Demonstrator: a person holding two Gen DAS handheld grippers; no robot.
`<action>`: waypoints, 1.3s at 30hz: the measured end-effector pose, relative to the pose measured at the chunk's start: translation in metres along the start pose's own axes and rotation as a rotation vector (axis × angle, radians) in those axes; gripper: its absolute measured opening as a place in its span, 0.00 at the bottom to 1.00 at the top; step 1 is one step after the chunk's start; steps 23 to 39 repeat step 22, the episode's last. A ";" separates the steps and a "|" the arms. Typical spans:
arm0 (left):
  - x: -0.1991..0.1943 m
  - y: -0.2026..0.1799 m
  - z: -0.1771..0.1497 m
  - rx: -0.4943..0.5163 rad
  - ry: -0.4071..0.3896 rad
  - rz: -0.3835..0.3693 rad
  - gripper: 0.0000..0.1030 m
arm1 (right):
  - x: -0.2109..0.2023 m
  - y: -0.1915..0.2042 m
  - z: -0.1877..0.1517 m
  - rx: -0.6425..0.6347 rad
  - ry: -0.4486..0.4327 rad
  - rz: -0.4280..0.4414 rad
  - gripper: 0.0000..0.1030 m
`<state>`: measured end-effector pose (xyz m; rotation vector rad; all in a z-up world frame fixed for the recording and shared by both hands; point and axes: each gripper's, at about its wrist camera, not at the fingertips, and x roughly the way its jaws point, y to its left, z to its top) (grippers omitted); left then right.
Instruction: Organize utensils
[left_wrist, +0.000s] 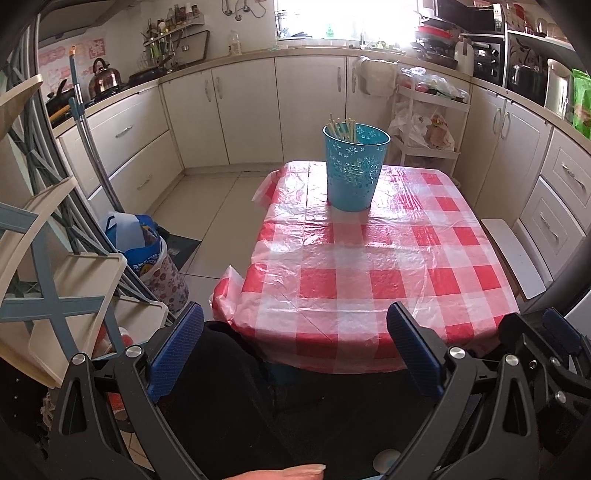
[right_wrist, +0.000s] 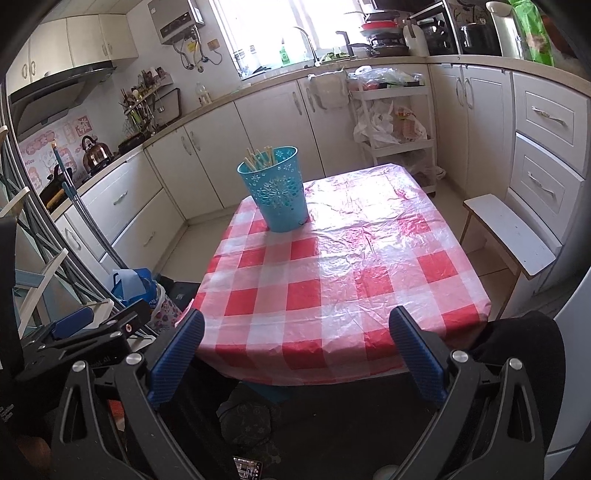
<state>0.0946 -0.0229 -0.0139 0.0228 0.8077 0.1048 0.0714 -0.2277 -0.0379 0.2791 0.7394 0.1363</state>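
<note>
A teal perforated holder (left_wrist: 352, 170) stands upright near the far edge of the red-checked table (left_wrist: 369, 280). Several pale chopsticks (left_wrist: 341, 127) stick out of its top. It also shows in the right wrist view (right_wrist: 279, 190) with the chopsticks (right_wrist: 258, 157) inside. My left gripper (left_wrist: 295, 347) is open and empty, held at the near edge of the table, far from the holder. My right gripper (right_wrist: 295, 350) is open and empty, also at the near edge of the table (right_wrist: 332, 280). The right gripper's finger (left_wrist: 561, 334) shows at the right of the left wrist view.
White kitchen cabinets (left_wrist: 240, 107) line the walls. A white trolley (right_wrist: 395, 122) with bags stands behind the table. A white stool (right_wrist: 509, 236) is at the right. Folded chairs (left_wrist: 55, 266) and a blue bag (left_wrist: 136, 240) are at the left.
</note>
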 end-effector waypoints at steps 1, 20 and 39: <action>0.002 -0.001 0.001 0.003 0.001 0.001 0.93 | 0.003 0.000 0.001 0.002 0.002 0.002 0.93; -0.039 -0.002 -0.002 0.017 -0.102 0.003 0.93 | -0.055 0.008 -0.004 -0.030 -0.152 0.033 0.93; -0.046 -0.002 -0.005 0.016 -0.112 0.001 0.93 | -0.062 0.008 -0.005 -0.030 -0.168 0.035 0.93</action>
